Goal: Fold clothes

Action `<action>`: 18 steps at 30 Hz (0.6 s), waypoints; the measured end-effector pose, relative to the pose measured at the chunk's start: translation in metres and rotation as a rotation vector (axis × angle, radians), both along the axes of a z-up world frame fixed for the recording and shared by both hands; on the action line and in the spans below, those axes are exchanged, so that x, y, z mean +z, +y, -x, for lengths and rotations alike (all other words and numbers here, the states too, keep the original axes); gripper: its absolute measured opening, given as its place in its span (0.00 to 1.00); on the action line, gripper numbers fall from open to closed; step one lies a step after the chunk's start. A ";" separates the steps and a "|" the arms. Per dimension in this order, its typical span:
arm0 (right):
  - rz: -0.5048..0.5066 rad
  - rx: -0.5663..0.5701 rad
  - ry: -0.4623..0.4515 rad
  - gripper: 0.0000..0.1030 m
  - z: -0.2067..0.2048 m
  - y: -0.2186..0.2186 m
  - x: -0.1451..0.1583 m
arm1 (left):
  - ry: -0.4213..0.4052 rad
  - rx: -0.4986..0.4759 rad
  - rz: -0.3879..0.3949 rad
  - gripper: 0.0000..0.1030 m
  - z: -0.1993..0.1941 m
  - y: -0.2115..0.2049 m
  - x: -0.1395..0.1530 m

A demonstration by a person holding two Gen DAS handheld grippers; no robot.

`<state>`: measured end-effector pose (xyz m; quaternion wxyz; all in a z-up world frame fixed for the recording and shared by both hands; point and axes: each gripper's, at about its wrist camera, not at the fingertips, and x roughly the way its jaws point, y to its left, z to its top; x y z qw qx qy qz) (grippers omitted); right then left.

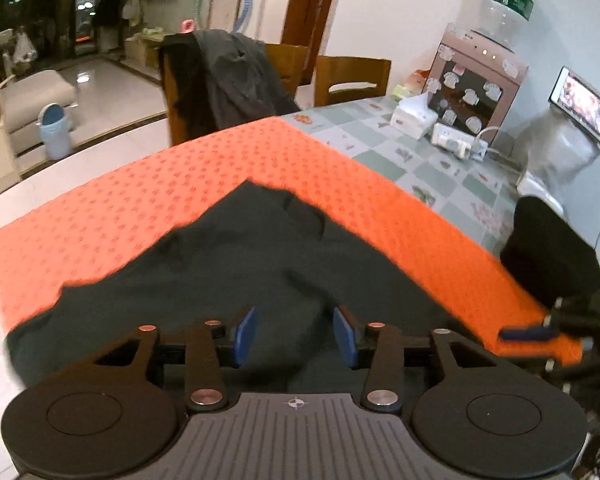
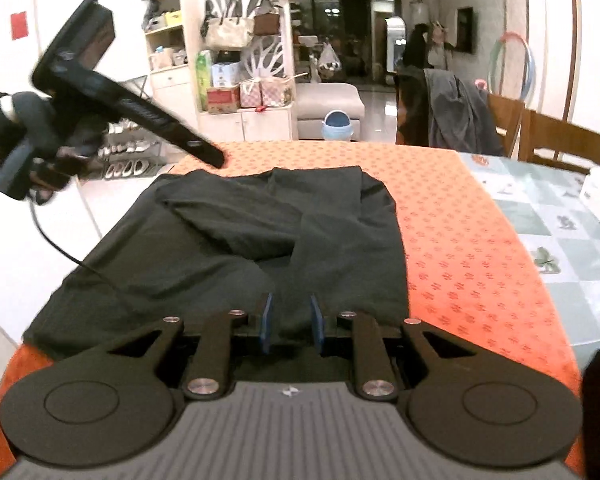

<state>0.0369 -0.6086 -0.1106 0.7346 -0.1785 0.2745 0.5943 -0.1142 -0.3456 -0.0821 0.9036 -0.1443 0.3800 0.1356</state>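
Left wrist view: my left gripper (image 1: 294, 334) has its blue pads apart, nothing pinched, hanging just above the near part of the dark garment (image 1: 236, 264). That garment lies on the orange cloth (image 1: 260, 152), one corner pointing to 12 o'clock. The right gripper (image 1: 528, 334) pokes in at 3 o'clock (pretty blurry, so no call on its pads from here).

Right wrist view: the pads stand a bit apart over the garment's near edge, and I see no cloth clamped between them. The left one sits up at 10 o'clock, clear of the fabric. The garment looks partly folded, with flaps lying inward. I'd guess I'm between folds; next I need to grab an edge again with both.
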 end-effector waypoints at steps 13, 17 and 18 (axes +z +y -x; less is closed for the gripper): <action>0.136 0.102 -0.149 0.34 0.062 -0.077 -0.006 | 0.012 0.054 -0.036 0.57 0.157 -0.088 -0.038; 0.147 0.115 -0.162 0.34 0.075 -0.084 -0.013 | 0.045 0.105 -0.030 0.57 0.195 -0.106 -0.058; 0.153 0.121 -0.171 0.34 0.077 -0.084 -0.015 | 0.054 0.128 -0.023 0.57 0.204 -0.109 -0.064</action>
